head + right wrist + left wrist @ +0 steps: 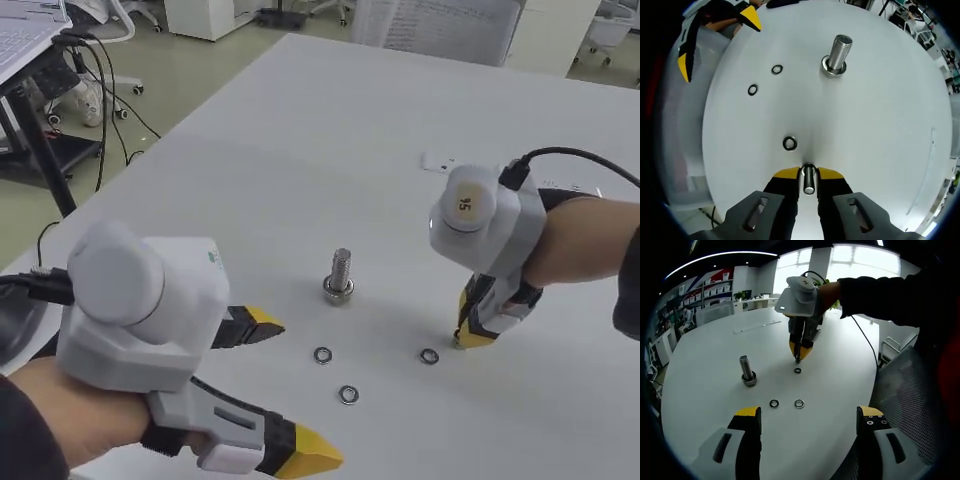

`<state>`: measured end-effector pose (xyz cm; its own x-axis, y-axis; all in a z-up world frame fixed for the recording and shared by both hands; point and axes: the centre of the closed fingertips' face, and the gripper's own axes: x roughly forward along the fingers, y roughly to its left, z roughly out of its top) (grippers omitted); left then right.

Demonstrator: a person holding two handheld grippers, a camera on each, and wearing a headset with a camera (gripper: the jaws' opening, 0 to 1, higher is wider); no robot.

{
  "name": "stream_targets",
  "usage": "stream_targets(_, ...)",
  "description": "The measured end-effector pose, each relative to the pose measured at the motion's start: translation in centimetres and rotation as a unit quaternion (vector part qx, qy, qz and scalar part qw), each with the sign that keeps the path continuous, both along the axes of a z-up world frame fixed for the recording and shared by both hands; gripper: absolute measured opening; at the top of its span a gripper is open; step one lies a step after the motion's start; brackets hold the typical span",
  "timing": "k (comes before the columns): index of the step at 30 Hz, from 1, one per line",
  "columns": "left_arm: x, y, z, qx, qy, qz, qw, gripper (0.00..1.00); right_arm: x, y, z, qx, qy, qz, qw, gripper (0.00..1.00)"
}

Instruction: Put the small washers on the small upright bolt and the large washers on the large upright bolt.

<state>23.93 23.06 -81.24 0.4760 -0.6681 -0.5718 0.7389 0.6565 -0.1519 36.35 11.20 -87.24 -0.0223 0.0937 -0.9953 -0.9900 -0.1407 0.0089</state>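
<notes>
While the right gripper [809, 175] at bottom centre is clamped on what looks like the small bolt [809, 182], tip down on the counter [880, 125], probably to stand it upright, one washer [789, 143] lies just ahead. Two washers [777, 69] [753, 90] sit upper left and the large bolt [837, 52] top centre. The left gripper [290, 390] at lower left is spread wide, holding nothing. Counter edges are well apart from the parts, with open room all round.
</notes>
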Motion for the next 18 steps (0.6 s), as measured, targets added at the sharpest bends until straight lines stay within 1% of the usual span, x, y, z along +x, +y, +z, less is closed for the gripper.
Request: stream_targets(18,-0.3,-0.01,-0.08,0.0,0.002,-0.001,1.0,0.77,-0.26,-0.25,-0.3,-0.004,0.005,-0.004,1.0,0.15)
